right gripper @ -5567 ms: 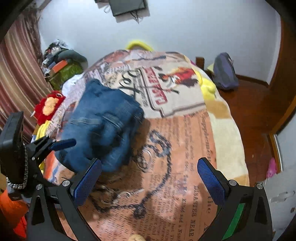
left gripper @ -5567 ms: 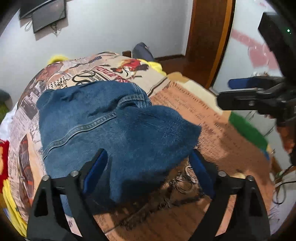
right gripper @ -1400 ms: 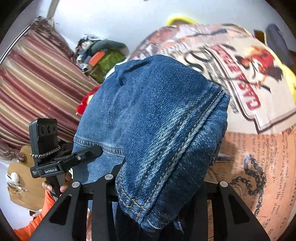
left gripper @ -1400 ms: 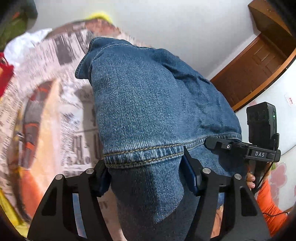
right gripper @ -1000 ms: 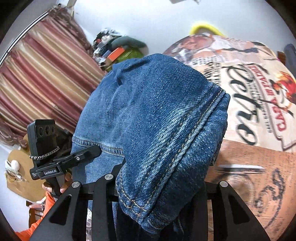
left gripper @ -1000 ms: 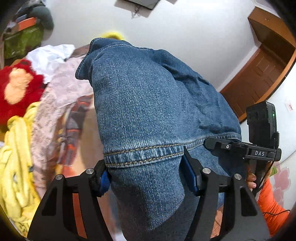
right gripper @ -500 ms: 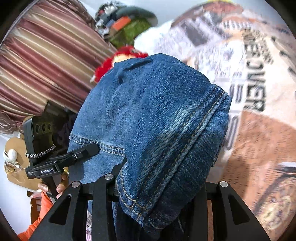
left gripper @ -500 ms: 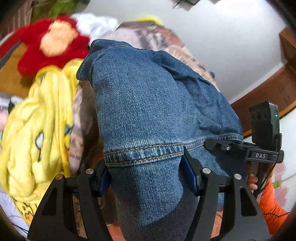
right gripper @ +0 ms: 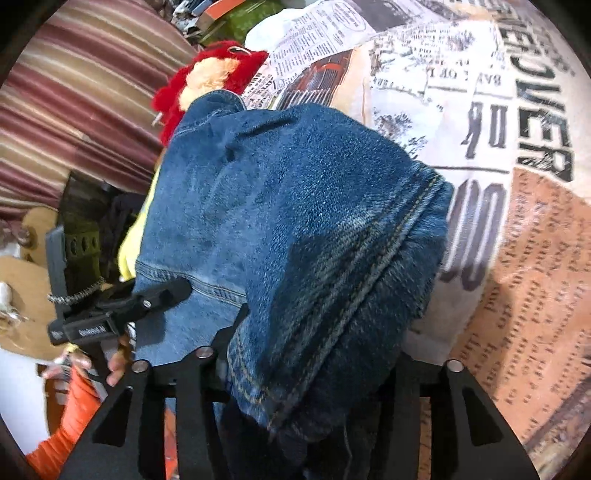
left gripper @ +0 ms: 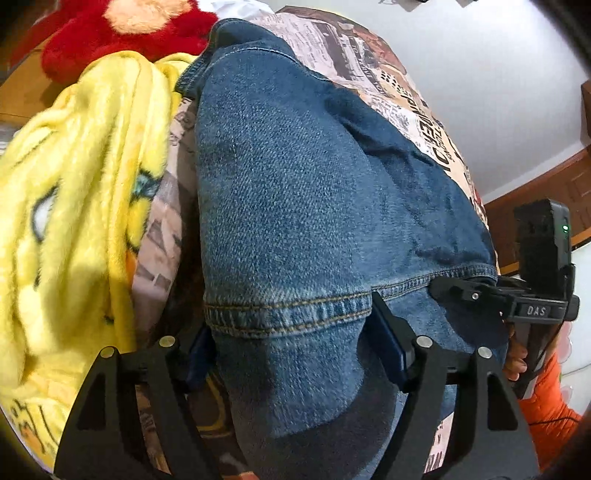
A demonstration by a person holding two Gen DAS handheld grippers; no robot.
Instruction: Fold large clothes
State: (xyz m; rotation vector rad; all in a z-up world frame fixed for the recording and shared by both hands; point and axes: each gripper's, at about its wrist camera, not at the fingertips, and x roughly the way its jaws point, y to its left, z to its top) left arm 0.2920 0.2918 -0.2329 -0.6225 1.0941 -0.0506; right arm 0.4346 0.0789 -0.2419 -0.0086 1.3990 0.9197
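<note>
Left wrist view, hidden: folded denim jeans (left gripper: 314, 206) fill the middle and cover most of the printed bedspread (left gripper: 402, 92); the bed's edge cannot be traced.
Left wrist view, grip: left gripper (left gripper: 291, 347) jaws have just been opening; the jeans' stitched hem lies between the pads, and contact cannot be made out.
Left wrist view, surroundings: yellow blanket (left gripper: 74, 177) and red plush toy (left gripper: 122, 33) lie left of the jeans.
Right wrist view, hidden: right gripper (right gripper: 310, 373) pads are buried under denim (right gripper: 295, 229); motion blur softens everything.
Right wrist view, grip: jaws have just been opening with the folded seam between them; whether they press cannot be told.
Right wrist view, place: jeans overlie the bedspread (right gripper: 517, 184), near the plush toy (right gripper: 207, 81).
</note>
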